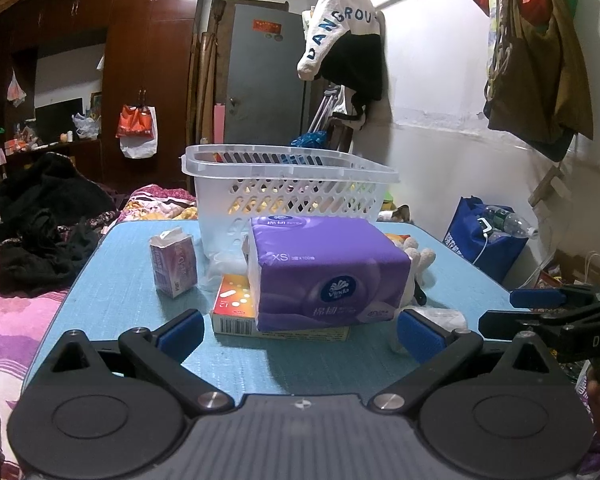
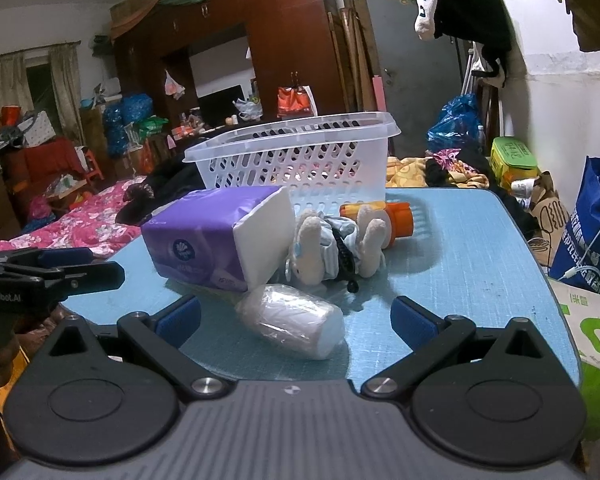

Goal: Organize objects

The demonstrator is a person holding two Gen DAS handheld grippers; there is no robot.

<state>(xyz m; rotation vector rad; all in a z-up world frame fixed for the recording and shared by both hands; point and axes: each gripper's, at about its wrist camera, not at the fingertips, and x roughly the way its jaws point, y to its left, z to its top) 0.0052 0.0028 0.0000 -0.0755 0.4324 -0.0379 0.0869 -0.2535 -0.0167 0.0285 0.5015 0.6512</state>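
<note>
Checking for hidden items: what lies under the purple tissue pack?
Under the purple plastic-wrapped tissue pack lies a flat orange-and-white cardboard box, its near-left part showing. The rest, and anything else beneath, is covered.

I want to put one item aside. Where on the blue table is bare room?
Bare: the left strip beside the small purple box, and the right side past the orange bottle. Crowded: the middle, around the Vinda tissue pack and plush toy.

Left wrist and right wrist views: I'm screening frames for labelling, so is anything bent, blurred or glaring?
Left wrist view: fisheye curves the blue tabletop; purple plastic-wrapped tissue pack sharp, print readable. Right wrist view: same barrel bend, dark corners; clear-wrapped white roll shows soft sheen and casts a shadow; no motion blur.
</note>
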